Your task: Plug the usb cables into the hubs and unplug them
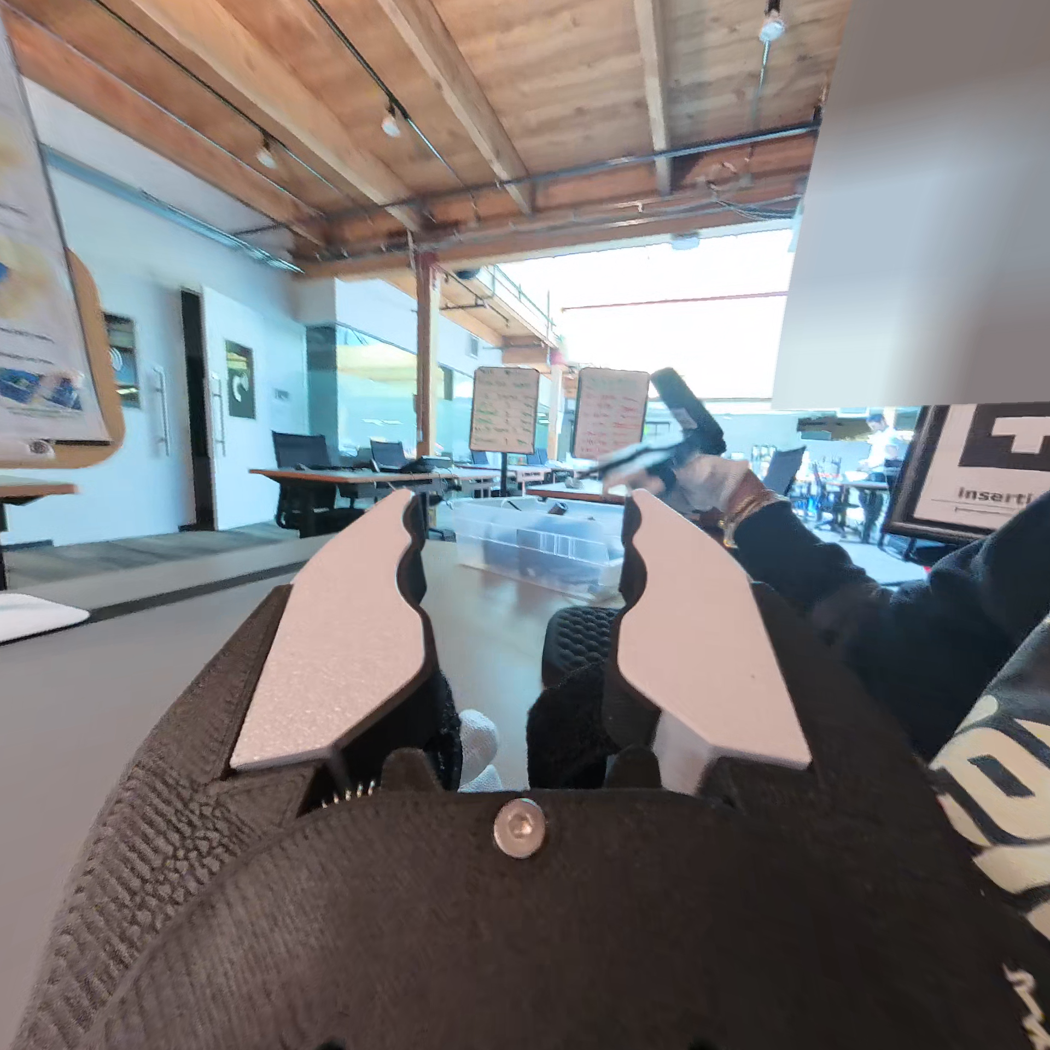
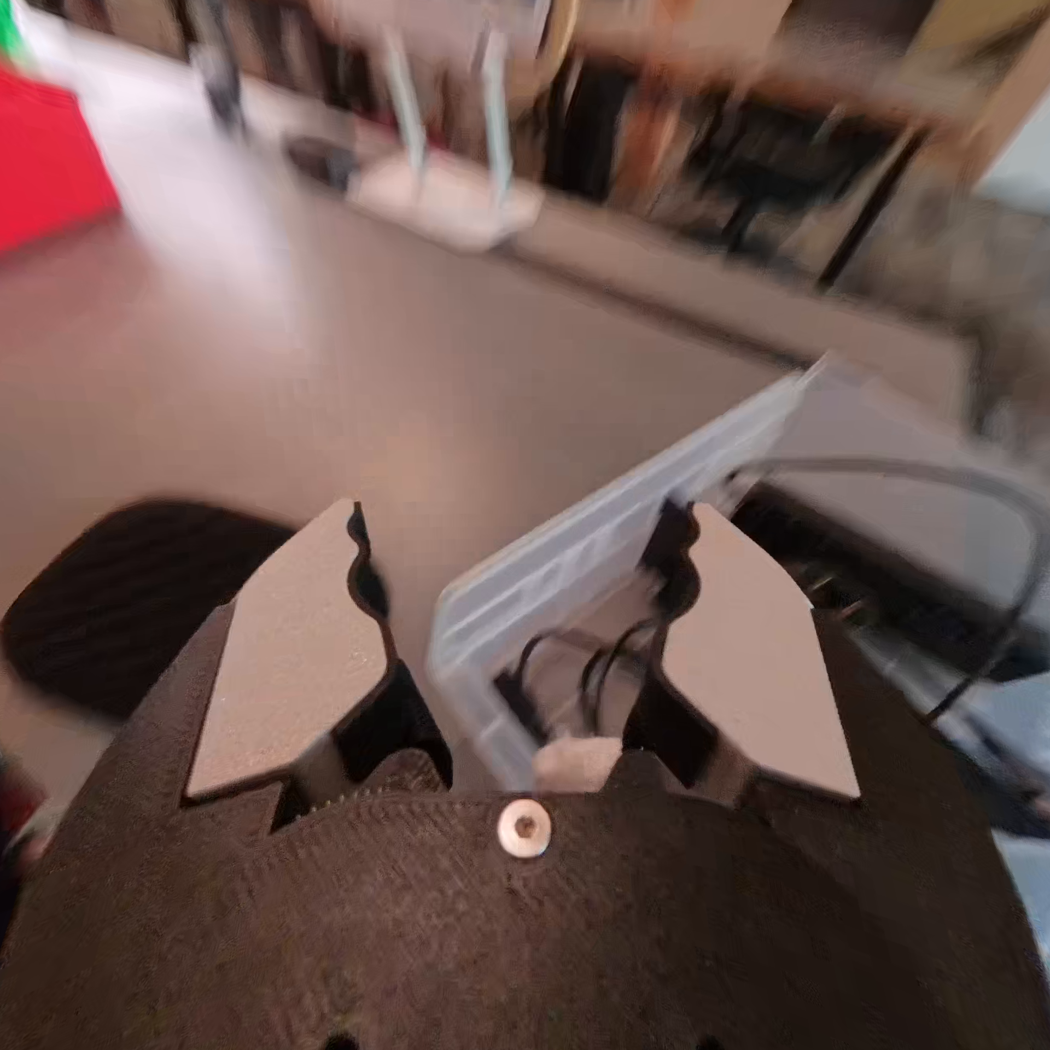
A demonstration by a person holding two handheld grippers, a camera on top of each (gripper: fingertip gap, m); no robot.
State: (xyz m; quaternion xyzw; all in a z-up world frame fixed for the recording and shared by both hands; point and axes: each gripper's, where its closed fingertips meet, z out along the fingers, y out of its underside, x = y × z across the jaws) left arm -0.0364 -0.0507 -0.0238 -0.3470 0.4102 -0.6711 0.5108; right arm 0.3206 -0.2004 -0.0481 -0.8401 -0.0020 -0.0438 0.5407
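My left gripper (image 1: 523, 500) is open and empty, held level above the grey-brown table (image 1: 142, 682). A clear plastic bin (image 1: 534, 540) stands on the table just past its fingertips. My right gripper (image 2: 523, 511) is open and empty, over the near corner of the same bin (image 2: 545, 568). Black cables (image 2: 602, 659) lie inside the bin, and one black cable (image 2: 966, 483) arcs over its right side. Dark items deeper in the bin are too blurred to name. In the left wrist view the right gripper (image 1: 625, 454) shows blurred, raised in a gloved hand above the bin.
A black mesh pad (image 1: 579, 630) lies on the table before the bin, and shows in the right wrist view (image 2: 113, 596) at the left. A framed black-and-white marker sign (image 1: 988, 466) stands right. A poster board (image 1: 40, 341) stands left. A dark sleeve (image 1: 852, 596) crosses the right side. Left tips to right tips: about 40 cm.
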